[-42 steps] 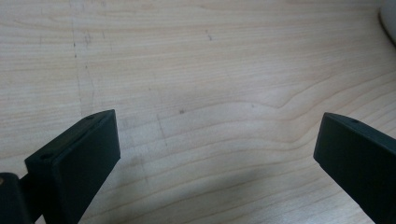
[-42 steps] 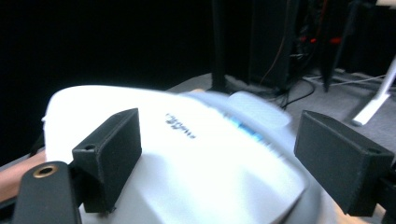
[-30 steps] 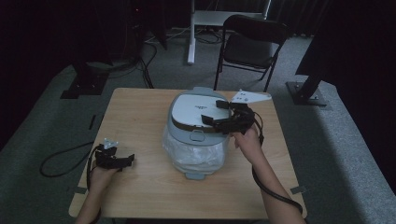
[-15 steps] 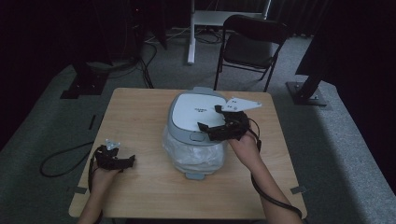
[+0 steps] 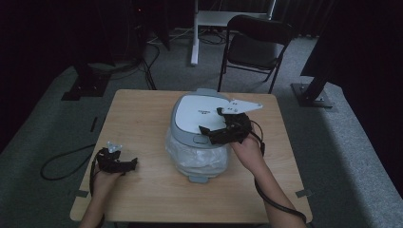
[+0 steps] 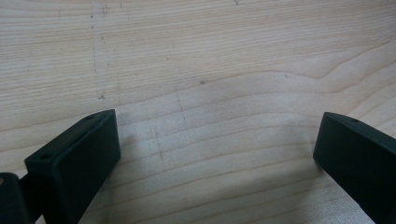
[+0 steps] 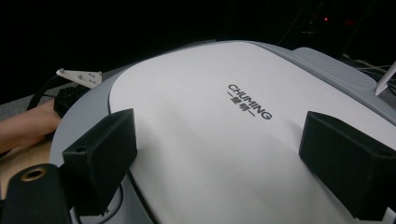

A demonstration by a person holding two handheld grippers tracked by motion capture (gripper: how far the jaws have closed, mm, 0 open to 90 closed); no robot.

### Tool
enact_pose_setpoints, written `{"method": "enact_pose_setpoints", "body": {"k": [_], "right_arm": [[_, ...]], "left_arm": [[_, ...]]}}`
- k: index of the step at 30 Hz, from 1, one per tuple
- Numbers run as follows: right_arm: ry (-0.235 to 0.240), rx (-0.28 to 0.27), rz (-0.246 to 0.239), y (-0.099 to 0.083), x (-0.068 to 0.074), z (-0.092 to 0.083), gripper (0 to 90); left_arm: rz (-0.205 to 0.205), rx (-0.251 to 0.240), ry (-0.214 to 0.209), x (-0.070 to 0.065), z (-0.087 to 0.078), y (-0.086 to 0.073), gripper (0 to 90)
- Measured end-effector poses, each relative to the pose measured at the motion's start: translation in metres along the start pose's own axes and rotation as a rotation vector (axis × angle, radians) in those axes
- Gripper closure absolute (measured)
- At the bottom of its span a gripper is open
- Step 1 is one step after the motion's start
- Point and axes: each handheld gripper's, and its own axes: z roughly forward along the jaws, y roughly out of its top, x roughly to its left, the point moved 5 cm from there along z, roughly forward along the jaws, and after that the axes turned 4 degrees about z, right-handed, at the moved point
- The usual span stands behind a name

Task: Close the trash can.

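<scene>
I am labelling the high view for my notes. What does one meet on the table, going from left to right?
Left gripper resting on the wooden table → white and grey rice cooker, lid closed → right gripper, jaws open above the cooker's lid → the person's right hand.

High view: above my side, facing forward and down over the whole table (image 5: 142,118). Left gripper view: close, down onto bare tabletop. Right gripper view: close, low across the cooker lid (image 7: 224,140); the lid (image 5: 199,111) is shared with the high view.
</scene>
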Motion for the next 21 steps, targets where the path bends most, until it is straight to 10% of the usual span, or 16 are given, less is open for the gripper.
{"method": "enact_pose_setpoints", "body": {"k": [21], "right_arm": [[-0.044, -0.013, -0.013, -0.0024, 0.0011, 0.0013, 10.2]], "left_arm": [[-0.001, 0.001, 0.002, 0.0002, -0.0003, -0.0003, 1.3]]}}
